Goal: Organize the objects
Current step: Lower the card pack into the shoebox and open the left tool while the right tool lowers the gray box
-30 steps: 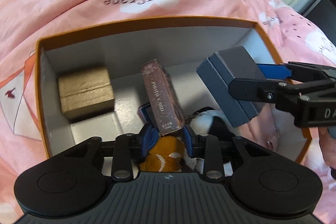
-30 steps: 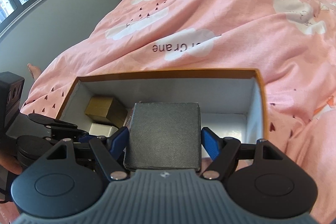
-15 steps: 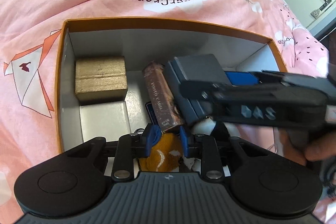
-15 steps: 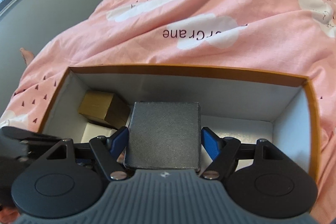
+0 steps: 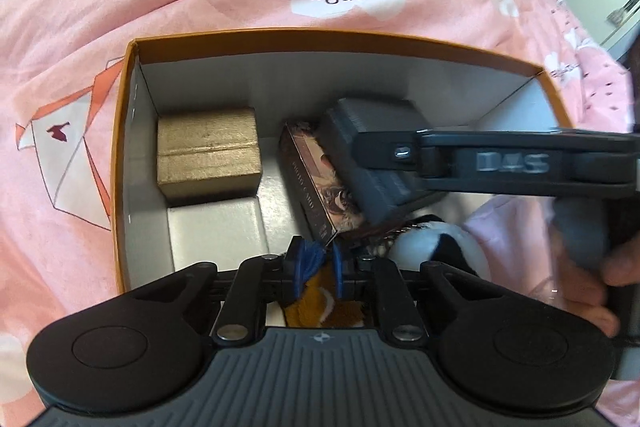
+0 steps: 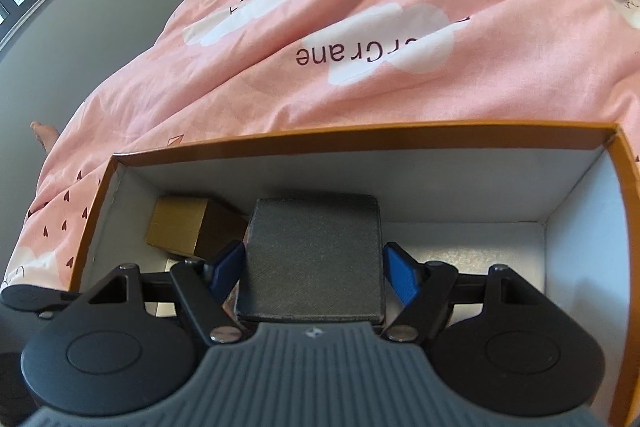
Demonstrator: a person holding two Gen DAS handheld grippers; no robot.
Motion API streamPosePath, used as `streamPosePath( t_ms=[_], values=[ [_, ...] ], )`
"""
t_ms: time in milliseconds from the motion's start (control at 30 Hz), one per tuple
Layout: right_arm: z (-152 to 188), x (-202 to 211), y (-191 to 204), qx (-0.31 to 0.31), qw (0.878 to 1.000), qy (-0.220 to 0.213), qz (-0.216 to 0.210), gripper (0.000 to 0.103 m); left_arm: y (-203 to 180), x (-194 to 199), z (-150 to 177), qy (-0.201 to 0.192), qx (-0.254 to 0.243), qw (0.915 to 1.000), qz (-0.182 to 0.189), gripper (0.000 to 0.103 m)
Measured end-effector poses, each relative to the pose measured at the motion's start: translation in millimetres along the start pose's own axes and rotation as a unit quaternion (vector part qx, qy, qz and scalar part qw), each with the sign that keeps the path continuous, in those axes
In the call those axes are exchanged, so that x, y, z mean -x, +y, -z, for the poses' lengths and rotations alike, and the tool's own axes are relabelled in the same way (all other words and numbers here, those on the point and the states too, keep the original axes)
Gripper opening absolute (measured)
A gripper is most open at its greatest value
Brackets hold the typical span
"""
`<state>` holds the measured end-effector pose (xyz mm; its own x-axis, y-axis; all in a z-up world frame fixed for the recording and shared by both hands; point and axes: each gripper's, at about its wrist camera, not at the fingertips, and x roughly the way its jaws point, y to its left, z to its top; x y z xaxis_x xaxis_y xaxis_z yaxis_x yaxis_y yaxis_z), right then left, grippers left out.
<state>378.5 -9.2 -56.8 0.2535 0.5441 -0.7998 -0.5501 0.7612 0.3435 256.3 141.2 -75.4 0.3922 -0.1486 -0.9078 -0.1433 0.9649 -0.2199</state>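
Dark box now lower inside carton

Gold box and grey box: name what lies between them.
Left wrist view: a brown card box leans between the gold box and the grey box, plus bare floor.

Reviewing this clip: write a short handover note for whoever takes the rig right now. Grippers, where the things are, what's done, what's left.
Left gripper: shut; whether it still pinches the card box's corner is unclear.
Right gripper: holds the dark grey box over the orange storage box.
Card box leans inside the storage box, beside the grey box.
Gold box sits at the inner left, a flat white box in front of it; plush toys at the near edge.
Left to do: set the grey box down, release, settle the card box.
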Motion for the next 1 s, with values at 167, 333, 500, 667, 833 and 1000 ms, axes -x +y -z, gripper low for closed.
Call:
streamPosePath(
  t_ms=[167,333,500,667,833,1000],
  values=[
    [0.0,20.6,-6.5,0.010,1.000,-0.018,0.010,0.076,2.7,-7.3,-2.4,0.006,0.025,0.9997,-0.007,0.017],
    [1.0,28.4,-10.5,0.051,0.997,-0.018,0.058,0.076,8.8,-9.2,-4.1,0.015,0.067,0.9977,-0.001,0.017],
    [5.2,17.3,-12.6,0.057,0.995,0.005,0.082,0.076,18.0,-15.1,-15.5,0.051,0.109,0.9927,0.008,0.018],
    [6.2,8.1,-6.6,0.056,0.995,0.011,0.087,0.076,27.4,-25.2,-31.9,0.102,0.148,0.9836,0.017,0.018],
    [6.8,4.6,-8.6,0.053,0.995,0.016,0.087,0.076,30.5,-31.0,-41.0,0.131,0.168,0.9769,0.014,0.018],
    [8.5,2.6,-7.8,0.062,0.994,0.013,0.087,0.076,34.9,-34.5,-45.9,0.148,0.186,0.9712,0.018,0.018]
  ],
)
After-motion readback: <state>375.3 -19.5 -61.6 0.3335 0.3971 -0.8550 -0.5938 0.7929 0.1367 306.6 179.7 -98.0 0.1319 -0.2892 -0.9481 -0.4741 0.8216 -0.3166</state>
